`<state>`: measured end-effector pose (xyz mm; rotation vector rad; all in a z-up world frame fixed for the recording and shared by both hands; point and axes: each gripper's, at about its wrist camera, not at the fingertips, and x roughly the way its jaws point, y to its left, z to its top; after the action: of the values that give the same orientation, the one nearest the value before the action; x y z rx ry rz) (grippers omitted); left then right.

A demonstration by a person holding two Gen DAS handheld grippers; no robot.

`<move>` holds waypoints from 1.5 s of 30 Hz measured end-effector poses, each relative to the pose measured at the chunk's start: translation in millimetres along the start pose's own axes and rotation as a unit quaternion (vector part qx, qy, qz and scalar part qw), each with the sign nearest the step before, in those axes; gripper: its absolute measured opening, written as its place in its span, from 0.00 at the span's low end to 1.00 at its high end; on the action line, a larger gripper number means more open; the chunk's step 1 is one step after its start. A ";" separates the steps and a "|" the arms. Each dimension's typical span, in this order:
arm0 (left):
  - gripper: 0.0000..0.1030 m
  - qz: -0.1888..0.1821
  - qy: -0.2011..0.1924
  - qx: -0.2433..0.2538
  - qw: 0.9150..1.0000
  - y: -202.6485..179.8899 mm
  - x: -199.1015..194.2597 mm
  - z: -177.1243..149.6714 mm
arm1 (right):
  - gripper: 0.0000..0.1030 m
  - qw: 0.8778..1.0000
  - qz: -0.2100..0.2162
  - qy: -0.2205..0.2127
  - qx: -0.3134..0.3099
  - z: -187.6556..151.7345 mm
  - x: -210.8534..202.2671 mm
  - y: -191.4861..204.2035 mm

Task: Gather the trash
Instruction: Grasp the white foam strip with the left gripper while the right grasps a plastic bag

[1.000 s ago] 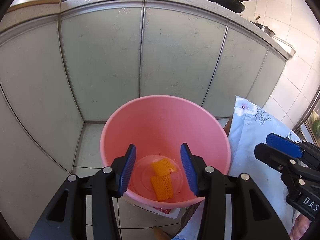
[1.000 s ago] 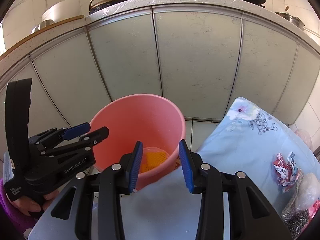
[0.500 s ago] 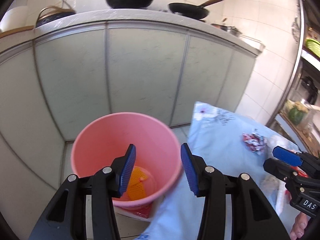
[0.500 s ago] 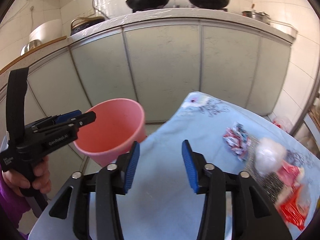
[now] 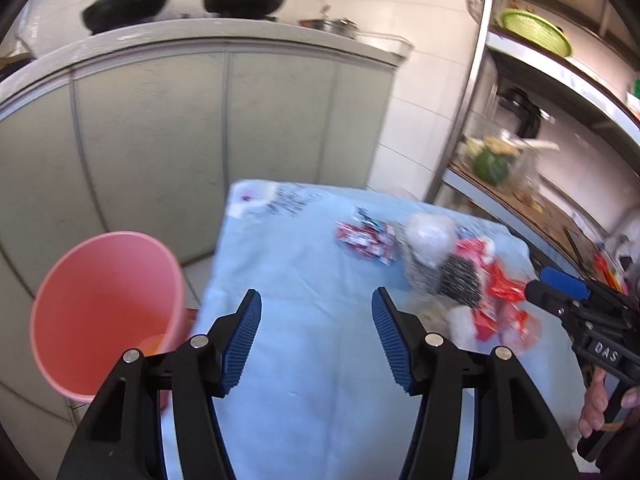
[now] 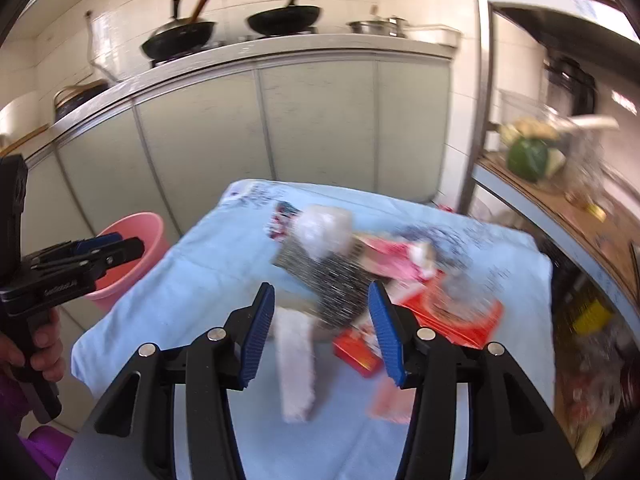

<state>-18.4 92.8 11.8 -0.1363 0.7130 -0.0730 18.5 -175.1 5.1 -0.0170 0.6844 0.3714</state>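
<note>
Both grippers point(image 5: 316, 336) point(image 6: 322, 334) now over trash point(image 6: 332, 280)

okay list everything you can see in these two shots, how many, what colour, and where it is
bucket: one, pink, on the floor left of the table
tablecloth: one, light blue, covering the table
trash pile: several blurred pieces, red, white and speckled black, on the cloth's right half
pans: two, black, on the counter behind
pot: one, silver, right of the pans
cabinet doors: pale grey-green, under the counter
green round thing: one, on the right-hand shelf
left claw: black with blue pads, open, empty
right claw: same colours, open, over the pile
</note>
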 end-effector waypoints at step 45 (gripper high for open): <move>0.27 -0.082 0.182 0.074 0.977 -129.7 85.6 -26.9 | 0.54 0.996 -0.021 0.068 0.048 -43.3 13.6 -33.2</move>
<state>25.9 -47.8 -44.3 -0.0376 1.0586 -0.3155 13.0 -207.6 -40.5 0.0342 0.8355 0.2994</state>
